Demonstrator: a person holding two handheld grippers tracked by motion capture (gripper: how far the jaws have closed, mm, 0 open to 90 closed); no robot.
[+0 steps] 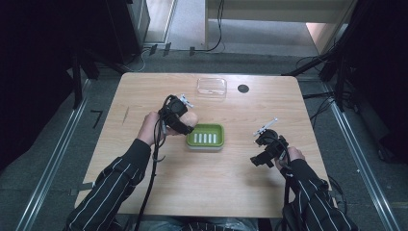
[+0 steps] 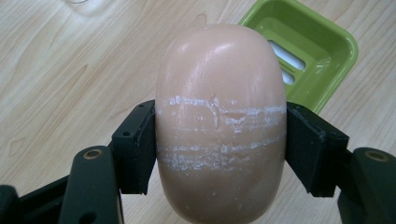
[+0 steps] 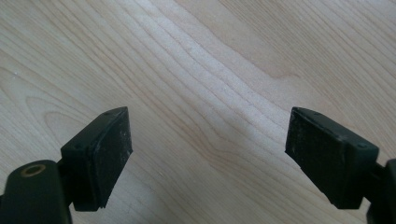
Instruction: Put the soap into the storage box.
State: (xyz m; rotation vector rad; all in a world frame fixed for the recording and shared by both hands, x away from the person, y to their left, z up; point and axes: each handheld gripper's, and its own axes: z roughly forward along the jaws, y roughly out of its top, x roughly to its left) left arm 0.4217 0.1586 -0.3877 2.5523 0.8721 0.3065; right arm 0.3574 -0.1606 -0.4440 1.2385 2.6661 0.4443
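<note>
1. Left gripper point(image 2: 219, 135) is clamping a peach-coloured soap bar point(image 2: 220, 126) across its short width, one black jaw on each side. White scuff lines are running across the bar at jaw height.
2. In the high view the left gripper point(image 1: 179, 117) is holding the soap bar point(image 1: 191, 118) just beside the left rim of the green soap dish point(image 1: 206, 136), near the middle of the wooden surface point(image 1: 211, 187). I cannot tell whether the bar is resting on the surface or lifted off it.
3. Right gripper point(image 3: 208, 154) is standing with jaws wide apart and nothing between them, facing bare wood; it is sitting well apart to the right of the dish point(image 1: 269, 149).
4. A clear plastic lid or tray point(image 1: 211, 88) is lying near the far edge.
5. Risk, as judged: the bar is smooth and rounded, so it may be slipping or rotating in the jaws; the scuffs suggest the grip is marking it. A tilted release could be catching the dish rim.
6. Hidden: the bar's underside and the near end behind the jaws; most of the dish is cut off in the left gripper view.
</note>
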